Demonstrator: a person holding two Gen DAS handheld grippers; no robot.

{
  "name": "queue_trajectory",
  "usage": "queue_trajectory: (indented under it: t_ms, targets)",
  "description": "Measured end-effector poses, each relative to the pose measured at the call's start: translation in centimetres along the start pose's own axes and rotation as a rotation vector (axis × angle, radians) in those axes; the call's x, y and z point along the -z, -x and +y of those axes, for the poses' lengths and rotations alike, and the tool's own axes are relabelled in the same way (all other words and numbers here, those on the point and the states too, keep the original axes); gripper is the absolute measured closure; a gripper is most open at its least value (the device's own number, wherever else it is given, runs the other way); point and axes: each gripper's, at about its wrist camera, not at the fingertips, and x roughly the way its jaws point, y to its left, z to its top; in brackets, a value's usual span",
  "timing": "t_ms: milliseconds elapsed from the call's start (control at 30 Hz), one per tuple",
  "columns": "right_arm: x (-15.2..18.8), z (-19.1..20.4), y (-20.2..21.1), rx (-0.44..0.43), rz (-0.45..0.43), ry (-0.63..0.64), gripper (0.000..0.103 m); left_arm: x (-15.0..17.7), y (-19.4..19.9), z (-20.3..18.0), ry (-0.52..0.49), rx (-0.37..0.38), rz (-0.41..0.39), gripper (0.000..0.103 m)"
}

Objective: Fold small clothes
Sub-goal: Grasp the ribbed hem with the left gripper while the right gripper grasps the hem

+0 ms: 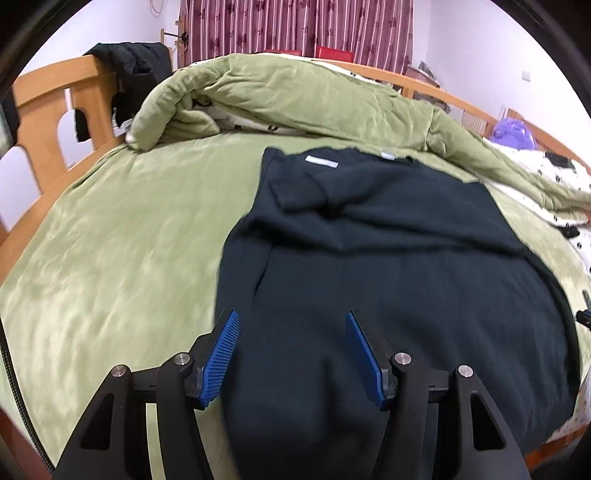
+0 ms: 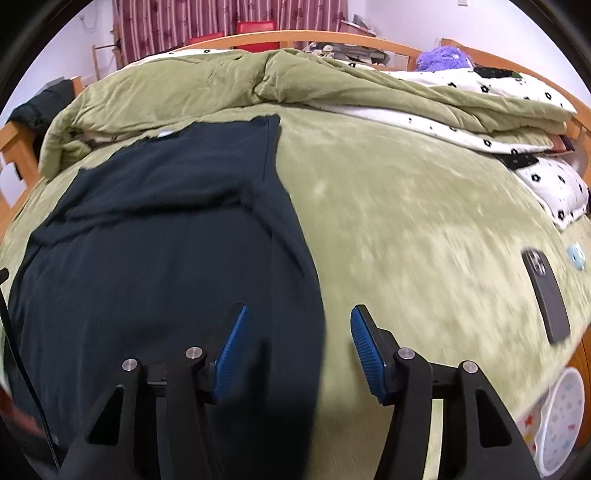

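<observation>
Bed (image 1: 110, 229) with green cover. Lying directly on it: dark garment (image 1: 388, 277), spread flat; bunched green quilt (image 1: 295, 96) along the far side; phone (image 2: 546, 295) near the right edge.

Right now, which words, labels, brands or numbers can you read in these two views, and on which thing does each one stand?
No text is readable in either view.
Pale neck label on the dark garment: too blurred to read.
Small grey tag at the garment's edge: too small.
Phone back: no legible brand.
White patterned disc: coloured shapes only, no words.

home bedroom: bed (image 1: 110, 229) w/ quilt (image 2: 166, 88), curtains (image 1: 295, 26).
</observation>
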Motion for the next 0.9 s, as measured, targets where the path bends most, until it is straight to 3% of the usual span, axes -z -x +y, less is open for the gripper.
queue_trajectory:
  t_ms: [100, 300, 467, 667, 733, 833, 900]
  targets:
    - [3.2, -0.8, 1.6, -0.037, 0.027, 0.0, 0.05, 2.4, 1.3, 0.8, 0.006, -0.037, 0.019, 0.045]
    - [7.9, -1.3, 2.8, -0.089, 0.064, 0.007, 0.056, 6.8, 3.0, 2.5, 0.024, -0.035, 0.058, 0.045]
    - [10.1, -1.3, 3.3, -0.139, 0.059, 0.0, 0.06, 9.3, 3.1, 3.4, 0.045, 0.035, 0.111, 0.045]
    - [10.3, -0.2, 2.6, -0.187, 0.079, -0.008, 0.065, 9.6, 2.3, 3.7, 0.107, 0.139, 0.133, 0.047]
    - [10.0, 0.1, 2.1, -0.172, 0.078, -0.009, 0.067, 9.4, 1.8, 3.6, 0.123, 0.153, 0.137, 0.05]
    - [9.6, 0.3, 1.4, -0.168, 0.076, -0.018, 0.073, 9.1, 1.2, 2.9, 0.117, 0.179, 0.147, 0.064]
    - [9.3, 0.3, 1.3, -0.177, 0.071, -0.015, 0.082, 8.9, 1.2, 2.5, 0.11, 0.188, 0.145, 0.085]
